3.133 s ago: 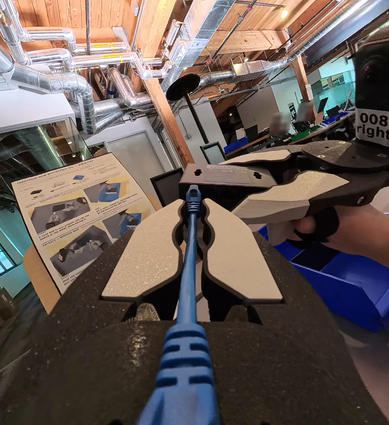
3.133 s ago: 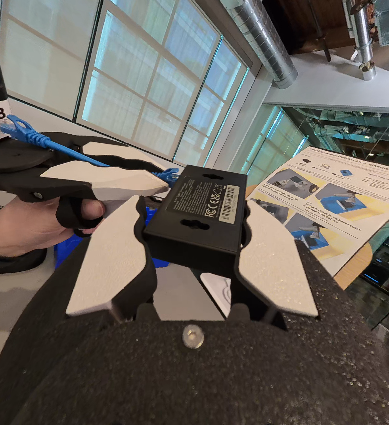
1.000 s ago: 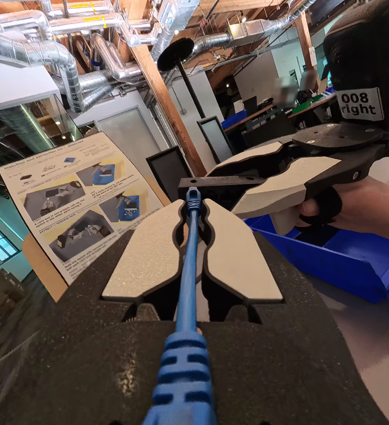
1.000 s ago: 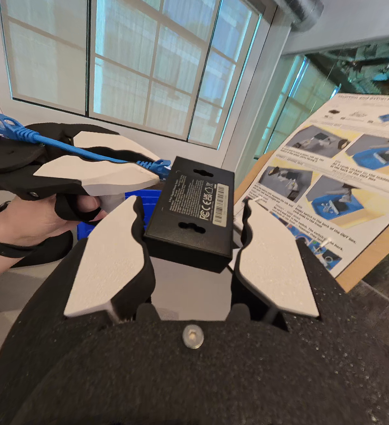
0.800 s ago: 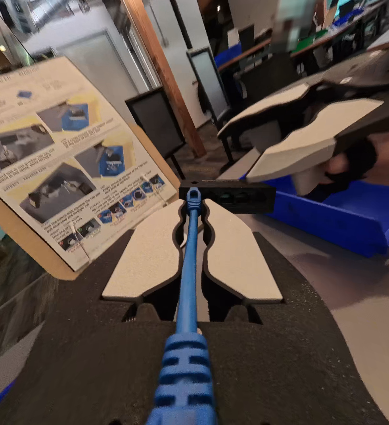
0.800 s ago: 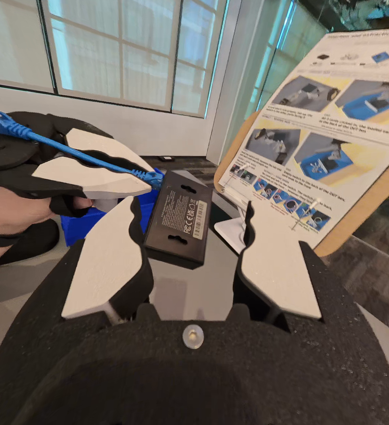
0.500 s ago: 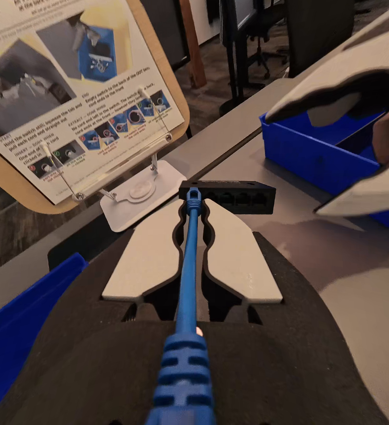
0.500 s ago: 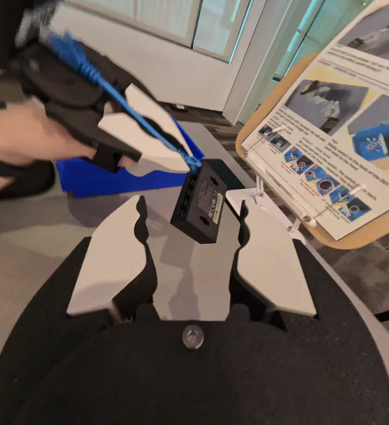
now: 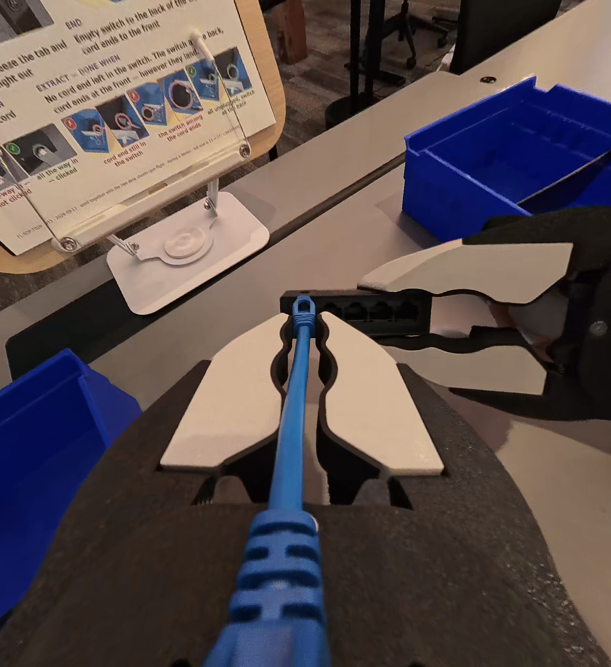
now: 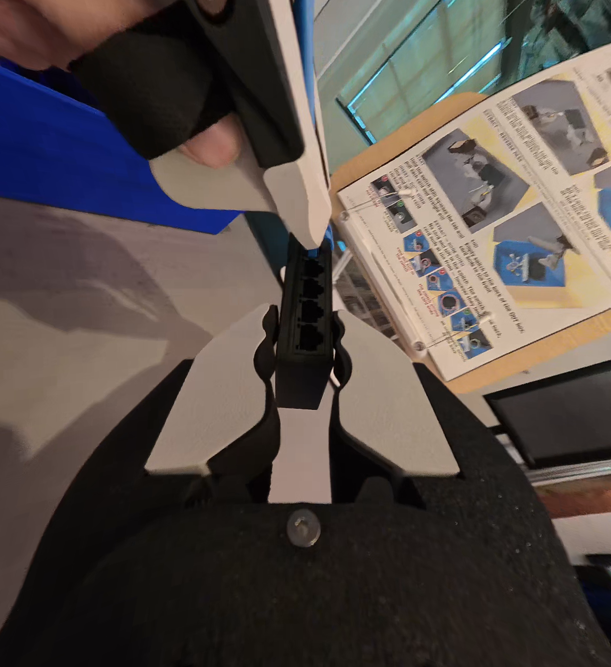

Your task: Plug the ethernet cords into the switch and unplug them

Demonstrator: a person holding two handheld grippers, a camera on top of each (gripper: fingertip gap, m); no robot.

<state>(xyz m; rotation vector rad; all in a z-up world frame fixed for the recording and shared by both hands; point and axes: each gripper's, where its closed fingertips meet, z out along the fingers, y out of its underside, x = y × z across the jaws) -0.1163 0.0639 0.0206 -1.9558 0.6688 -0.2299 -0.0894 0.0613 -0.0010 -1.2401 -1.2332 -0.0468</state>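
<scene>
Blue ethernet cord (image 9: 298, 389) runs between the left hand-held gripper (image 9: 303, 317) fingers, clamped, its plug seated in the black switch's (image 10: 305, 317) end port; the right hand-held gripper (image 10: 304, 325) pinches that switch above the grey worktop (image 9: 332, 231).

Cord (image 9: 298, 364) in switch (image 9: 369, 311) leftmost port

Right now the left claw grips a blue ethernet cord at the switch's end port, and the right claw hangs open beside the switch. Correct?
Not quite. The right claw is shut on the switch, as the right wrist view shows. The left claw does grip the blue ethernet cord at the end port.
</scene>
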